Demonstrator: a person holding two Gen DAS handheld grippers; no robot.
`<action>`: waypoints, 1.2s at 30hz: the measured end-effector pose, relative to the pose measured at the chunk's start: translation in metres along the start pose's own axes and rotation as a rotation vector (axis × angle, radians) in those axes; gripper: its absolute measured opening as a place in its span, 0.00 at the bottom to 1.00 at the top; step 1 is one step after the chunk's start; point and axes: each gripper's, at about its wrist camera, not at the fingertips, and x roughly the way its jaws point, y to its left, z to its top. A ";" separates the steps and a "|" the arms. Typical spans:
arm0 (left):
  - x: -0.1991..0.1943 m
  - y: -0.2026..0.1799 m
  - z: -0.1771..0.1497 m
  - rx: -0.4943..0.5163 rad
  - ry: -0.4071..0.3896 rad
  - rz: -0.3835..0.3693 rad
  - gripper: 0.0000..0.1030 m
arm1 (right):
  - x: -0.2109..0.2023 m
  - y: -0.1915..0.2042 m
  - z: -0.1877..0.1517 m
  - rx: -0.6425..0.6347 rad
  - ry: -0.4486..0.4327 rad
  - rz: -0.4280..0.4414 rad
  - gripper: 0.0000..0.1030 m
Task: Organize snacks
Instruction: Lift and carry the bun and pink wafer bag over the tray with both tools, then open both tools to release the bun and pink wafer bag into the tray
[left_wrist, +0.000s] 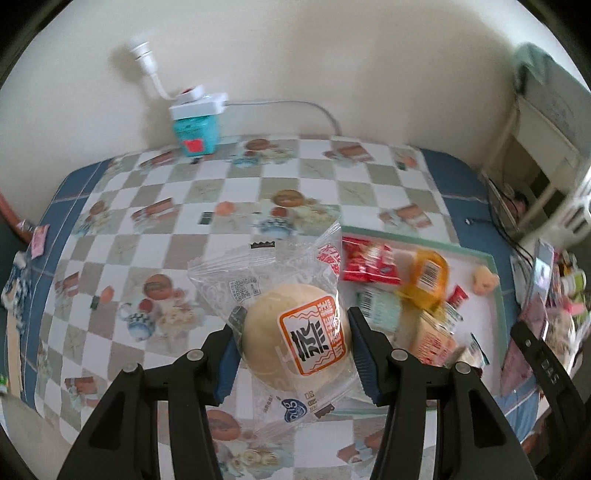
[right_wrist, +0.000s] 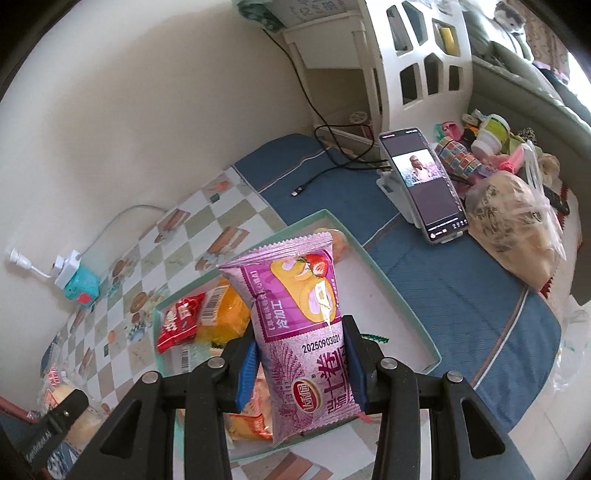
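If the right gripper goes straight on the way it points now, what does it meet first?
Probably the tray. The right gripper, shut on the purple pack, points down over the tray's white floor, right of the red packet. Depth is unclear, so the pack may touch first.

Purple snack pack (right_wrist: 306, 343) stamped "20260903G21" and "冷加工", QR code on bun wrapper (left_wrist: 291, 332)

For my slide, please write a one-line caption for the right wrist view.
Right gripper holds a purple strawberry-roll snack packet above the green-rimmed tray of snacks.
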 end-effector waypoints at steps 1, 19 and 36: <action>0.001 -0.005 -0.001 0.012 0.000 -0.006 0.54 | 0.002 -0.001 0.001 0.001 0.001 -0.004 0.42; 0.051 -0.072 -0.004 0.142 0.046 -0.041 0.55 | 0.046 -0.003 0.008 -0.029 0.045 -0.015 0.42; 0.087 -0.081 0.014 0.136 0.028 -0.052 0.55 | 0.071 0.007 0.017 -0.062 0.049 -0.028 0.42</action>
